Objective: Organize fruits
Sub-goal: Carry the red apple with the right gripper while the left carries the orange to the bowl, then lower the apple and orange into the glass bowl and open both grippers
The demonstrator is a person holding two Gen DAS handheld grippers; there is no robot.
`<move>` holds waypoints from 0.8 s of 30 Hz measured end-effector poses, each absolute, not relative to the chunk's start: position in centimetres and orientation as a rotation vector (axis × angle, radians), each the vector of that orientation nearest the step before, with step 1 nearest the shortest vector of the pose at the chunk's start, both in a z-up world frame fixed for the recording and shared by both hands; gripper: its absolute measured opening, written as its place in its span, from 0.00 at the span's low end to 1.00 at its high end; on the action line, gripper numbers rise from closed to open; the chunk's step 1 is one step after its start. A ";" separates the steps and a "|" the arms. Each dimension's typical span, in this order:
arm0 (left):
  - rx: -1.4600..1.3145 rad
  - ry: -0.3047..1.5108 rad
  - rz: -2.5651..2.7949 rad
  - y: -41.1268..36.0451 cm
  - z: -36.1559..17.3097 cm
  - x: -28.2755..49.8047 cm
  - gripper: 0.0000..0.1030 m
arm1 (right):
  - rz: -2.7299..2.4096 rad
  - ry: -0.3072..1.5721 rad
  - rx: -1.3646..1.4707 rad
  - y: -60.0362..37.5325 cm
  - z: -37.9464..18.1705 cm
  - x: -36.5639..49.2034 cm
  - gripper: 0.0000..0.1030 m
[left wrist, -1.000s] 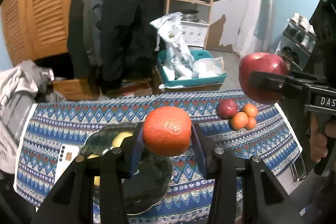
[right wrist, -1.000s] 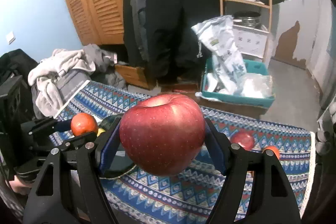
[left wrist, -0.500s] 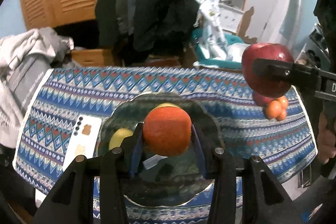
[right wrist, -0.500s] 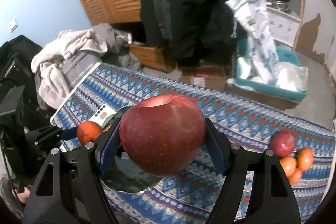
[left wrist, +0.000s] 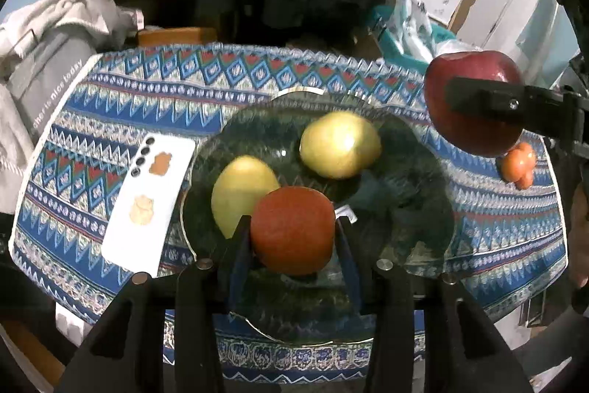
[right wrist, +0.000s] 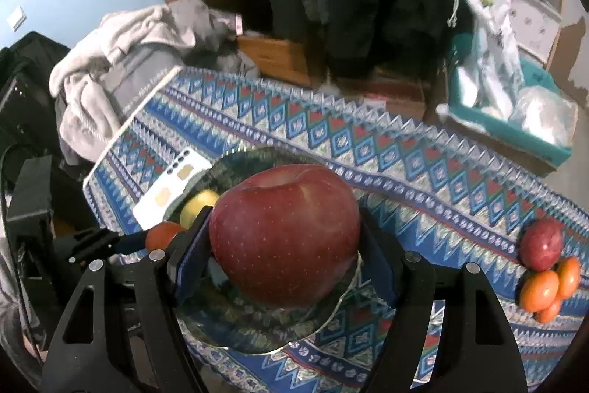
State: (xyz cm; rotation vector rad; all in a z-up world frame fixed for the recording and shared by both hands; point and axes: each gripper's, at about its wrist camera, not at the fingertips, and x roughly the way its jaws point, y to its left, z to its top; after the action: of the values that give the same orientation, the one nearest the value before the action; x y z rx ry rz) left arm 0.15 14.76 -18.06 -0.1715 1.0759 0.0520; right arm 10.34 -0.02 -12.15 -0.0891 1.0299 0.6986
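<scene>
My left gripper is shut on an orange and holds it over the near part of a dark glass plate. Two yellow fruits lie on the plate. My right gripper is shut on a big red apple, above the plate's right side. The apple also shows in the left wrist view. A smaller red apple and small oranges lie on the cloth at the right.
A white phone lies face down left of the plate on the patterned tablecloth. Grey clothes are piled off the table's left end. A teal bin with bags stands on the floor behind.
Both grippers have moved closer over the plate with their fruits still held. The orange is now low over the plate's near part, and the apple is nearer to its right side.
</scene>
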 end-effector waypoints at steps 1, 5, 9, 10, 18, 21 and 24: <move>-0.169 1.089 0.053 14.7 -18.5 0.2 0.44 | 0.699 1.037 -0.092 0.1 -12.5 10.3 0.73; -0.200 1.139 0.051 14.7 -19.9 0.3 0.44 | 0.701 1.076 -0.110 0.6 -14.4 10.1 0.73; -0.222 1.171 0.064 14.9 -20.7 0.5 0.44 | 0.702 1.108 -0.116 0.9 -15.9 9.9 0.73; -0.228 1.182 0.068 15.0 -21.0 0.5 0.44 | 0.702 1.112 -0.120 1.0 -16.2 9.9 0.73; -0.230 1.209 0.088 15.0 -21.8 0.8 0.46 | 0.702 1.149 -0.130 1.2 -17.9 9.7 0.73; -0.246 1.208 0.090 15.3 -21.7 0.8 0.47 | 0.701 1.154 -0.130 1.3 -18.2 9.7 0.73; -0.240 1.186 0.089 15.3 -21.0 0.6 0.48 | 0.703 1.161 -0.130 1.5 -18.3 9.8 0.73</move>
State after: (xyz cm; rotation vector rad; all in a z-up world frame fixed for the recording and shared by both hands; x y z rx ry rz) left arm 0.60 15.26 -21.05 -0.2401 1.1856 0.0894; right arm 9.82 1.47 -18.28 -0.1299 1.1612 0.7028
